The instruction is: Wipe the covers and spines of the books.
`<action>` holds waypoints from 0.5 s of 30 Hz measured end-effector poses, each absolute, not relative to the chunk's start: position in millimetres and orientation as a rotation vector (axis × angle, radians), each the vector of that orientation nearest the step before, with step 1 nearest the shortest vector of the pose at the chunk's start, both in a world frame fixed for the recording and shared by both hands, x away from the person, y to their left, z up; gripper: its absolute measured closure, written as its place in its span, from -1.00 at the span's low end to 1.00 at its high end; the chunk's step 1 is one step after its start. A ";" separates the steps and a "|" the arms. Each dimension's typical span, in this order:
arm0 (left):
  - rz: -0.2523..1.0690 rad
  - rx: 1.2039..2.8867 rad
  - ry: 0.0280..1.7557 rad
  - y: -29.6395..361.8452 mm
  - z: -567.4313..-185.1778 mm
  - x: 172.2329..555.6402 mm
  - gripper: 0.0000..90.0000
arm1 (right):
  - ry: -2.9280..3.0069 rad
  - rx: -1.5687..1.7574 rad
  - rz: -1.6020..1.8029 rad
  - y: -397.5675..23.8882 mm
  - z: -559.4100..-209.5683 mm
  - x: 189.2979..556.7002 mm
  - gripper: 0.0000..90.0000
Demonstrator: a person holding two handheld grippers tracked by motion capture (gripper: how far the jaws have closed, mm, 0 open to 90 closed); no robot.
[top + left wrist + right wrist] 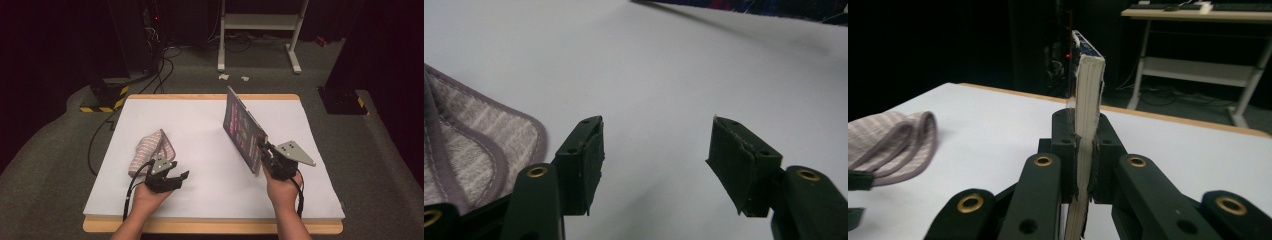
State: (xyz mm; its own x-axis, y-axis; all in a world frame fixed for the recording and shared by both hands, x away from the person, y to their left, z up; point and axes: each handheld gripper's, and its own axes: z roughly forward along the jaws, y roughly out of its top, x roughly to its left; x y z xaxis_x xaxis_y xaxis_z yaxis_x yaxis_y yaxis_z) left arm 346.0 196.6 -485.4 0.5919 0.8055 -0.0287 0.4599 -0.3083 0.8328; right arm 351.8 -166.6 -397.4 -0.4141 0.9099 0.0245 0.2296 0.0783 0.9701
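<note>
Right claw (262, 148): clamped on the lower edge of a book (243, 129). In the right gripper view the same claw (1083, 167) is seen with both black jaws pressed flat against the two covers, the pale page block (1087, 95) rising straight up between them. The book is held on edge, raised off the white tabletop (200, 130), its dark cover with pink and yellow print turned toward the left claw. The spine end is carried farthest from the right claw, toward the far wooden rim of the tabletop.

Left claw (176, 176): jaws set apart, nothing held between them. In the left gripper view the claw (656, 165) is shown with bare white tabletop (654, 75) visible through the gap. It is held low over the surface, well apart from the right claw.

Folded cloth (150, 148): striped, pale pink-grey with a darker border, laid on the tabletop just beside the left claw, on the side away from the book. Whether it is touched by the claw body cannot be told. In the left gripper view the cloth (469, 145) is found beside the nearer jaw.
</note>
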 end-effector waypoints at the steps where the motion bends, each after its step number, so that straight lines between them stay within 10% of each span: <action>1: 0.504 1.954 1.013 197.1 -485.3 346.0 -0.14 | 1.716 1.141 1.372 -169.3 -396.5 353.2 0.89; 15: 0.509 1.940 1.017 203.5 -482.0 347.3 -0.15 | 1.652 1.148 1.261 -183.1 -397.9 358.7 0.89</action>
State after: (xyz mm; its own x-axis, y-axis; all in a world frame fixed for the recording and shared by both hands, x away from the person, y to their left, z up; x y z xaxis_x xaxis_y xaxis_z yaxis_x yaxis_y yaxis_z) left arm 347.3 203.5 -482.0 0.5842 0.8108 -0.0346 0.4584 -0.2945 0.8385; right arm 358.7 -183.1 -397.9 -0.3176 0.9473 -0.0413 0.2100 0.1128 0.9712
